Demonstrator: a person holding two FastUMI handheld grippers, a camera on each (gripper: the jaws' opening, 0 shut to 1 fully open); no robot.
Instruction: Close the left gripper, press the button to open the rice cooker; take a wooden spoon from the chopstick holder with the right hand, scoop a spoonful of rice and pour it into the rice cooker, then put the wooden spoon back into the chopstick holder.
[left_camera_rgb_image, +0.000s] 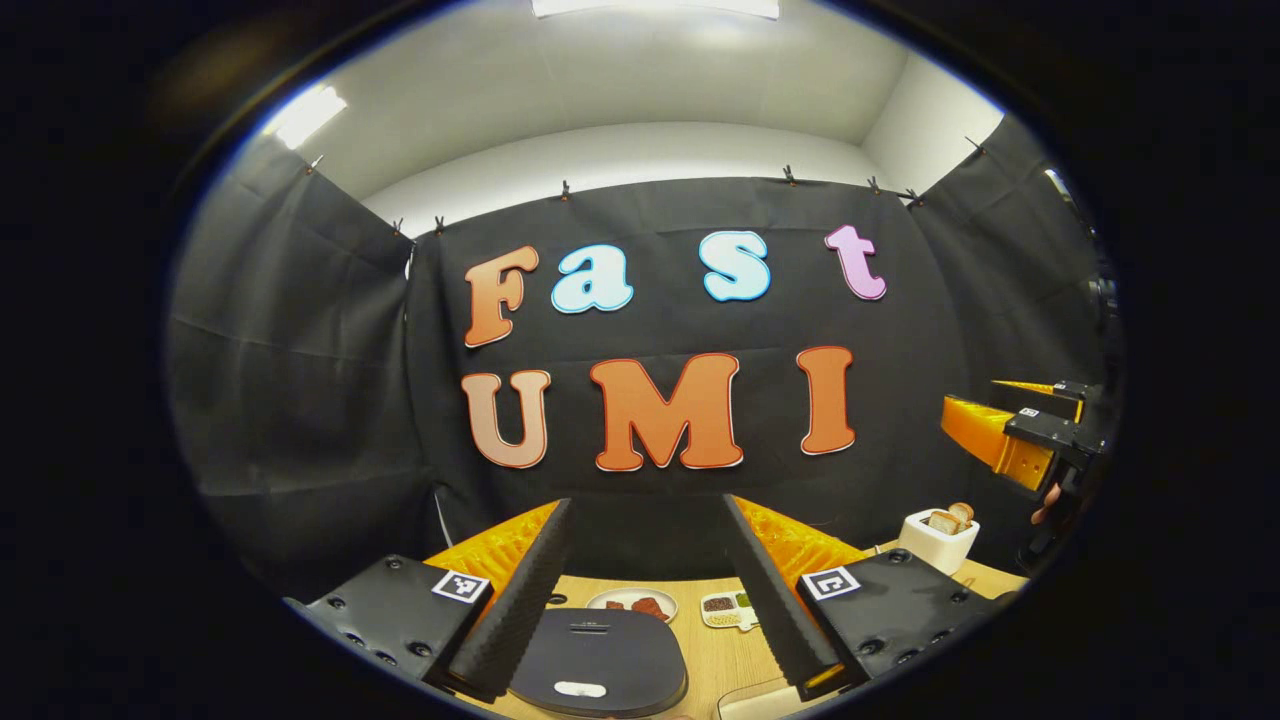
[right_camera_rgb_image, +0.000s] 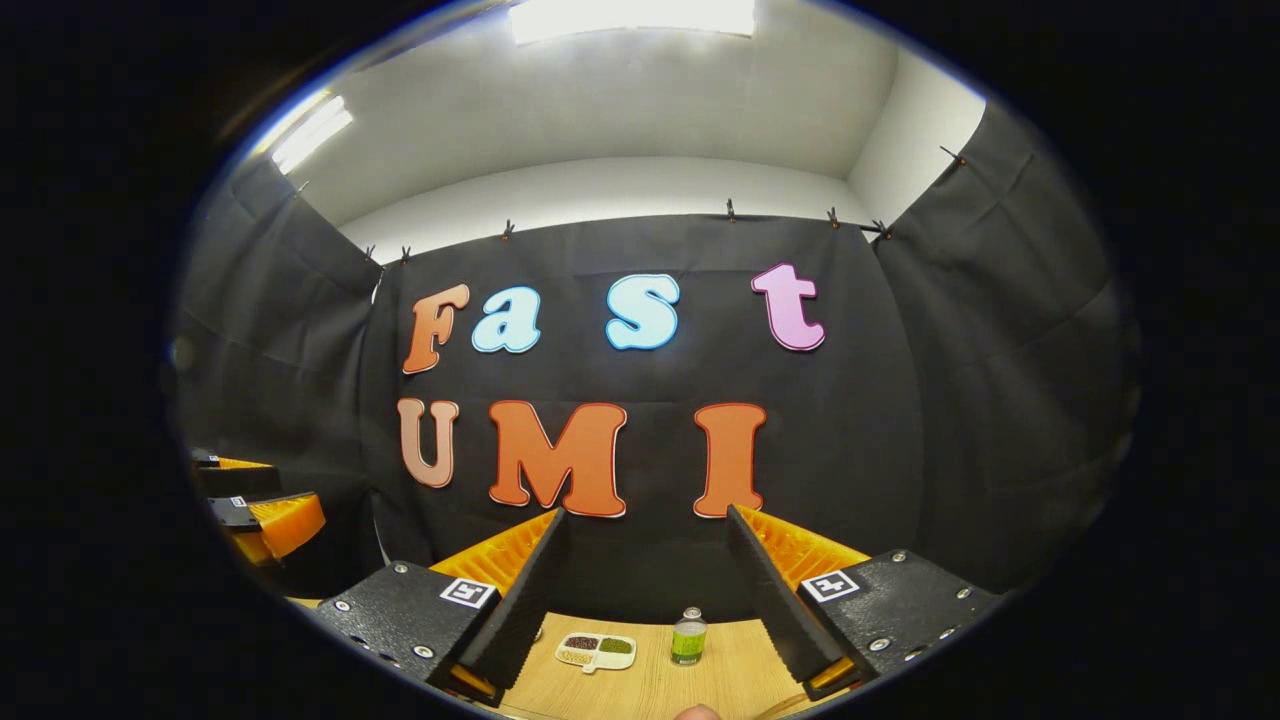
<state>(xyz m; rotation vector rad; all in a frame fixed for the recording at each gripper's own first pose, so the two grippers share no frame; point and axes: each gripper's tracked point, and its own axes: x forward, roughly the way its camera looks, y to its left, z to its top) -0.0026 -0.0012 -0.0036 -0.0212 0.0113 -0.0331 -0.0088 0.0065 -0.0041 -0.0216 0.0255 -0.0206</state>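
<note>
Both tongs, left tongs (left_camera_rgb_image: 650, 590) and right tongs (right_camera_rgb_image: 650, 595), stand spread and hold nothing. One dark rounded rice cooker (left_camera_rgb_image: 598, 660) sits lid-shut on the wooden worktop (left_camera_rgb_image: 705, 655) at 6 o'clock between the left fingers, its white button (left_camera_rgb_image: 580, 689) nearest. One white chopstick holder (left_camera_rgb_image: 938, 541) stands at 4 o'clock, utensil ends pointing up.

left gripper (left_camera_rgb_image: 648, 520): fingers spread wide, above table (left_camera_rgb_image: 715, 655) | rice cooker (left_camera_rgb_image: 598, 662): lid down, between the fingers | plate (left_camera_rgb_image: 632, 604), divided dish (left_camera_rgb_image: 727, 610) behind | chopstick holder (left_camera_rgb_image: 938, 540) far right | right gripper (left_camera_rgb_image: 1010, 435) at right edge
</note>
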